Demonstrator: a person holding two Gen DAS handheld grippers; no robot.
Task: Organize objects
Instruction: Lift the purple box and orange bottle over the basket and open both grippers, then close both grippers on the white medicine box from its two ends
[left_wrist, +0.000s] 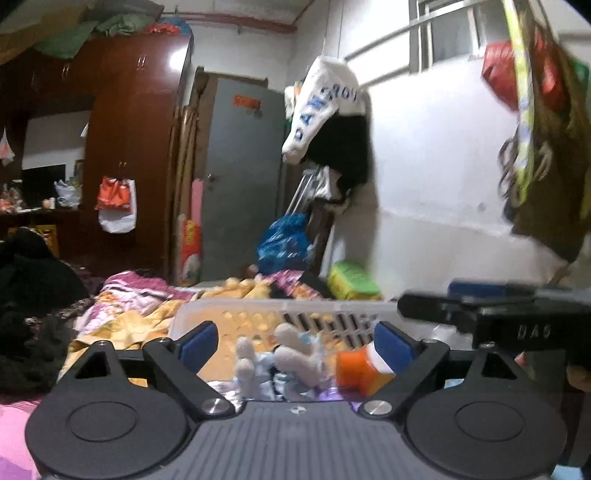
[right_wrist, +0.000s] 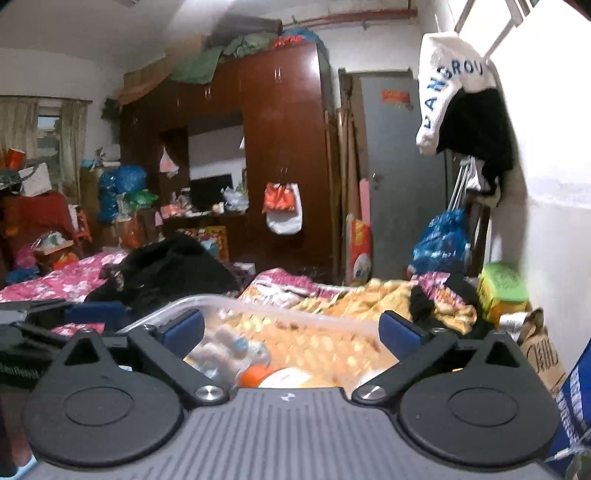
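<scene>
A clear plastic basket (left_wrist: 258, 308) sits on the bed ahead of both grippers; it also shows in the right wrist view (right_wrist: 236, 306). In it lie a white plush toy (left_wrist: 291, 350) and an orange bottle with a white cap (left_wrist: 360, 369); both show blurred in the right wrist view, the toy (right_wrist: 225, 350) and the bottle (right_wrist: 258, 374). My left gripper (left_wrist: 295, 341) is open and empty, just short of the basket. My right gripper (right_wrist: 291, 326) is open and empty above the basket's near rim. The right gripper's body (left_wrist: 498, 317) shows at the right of the left wrist view.
A rumpled floral quilt (right_wrist: 369, 299) covers the bed behind the basket. A black garment (right_wrist: 166, 269) lies to the left. A green and yellow box (right_wrist: 502, 288) stands by the white wall. A wardrobe (right_wrist: 280, 147) and grey door (right_wrist: 402, 177) stand beyond.
</scene>
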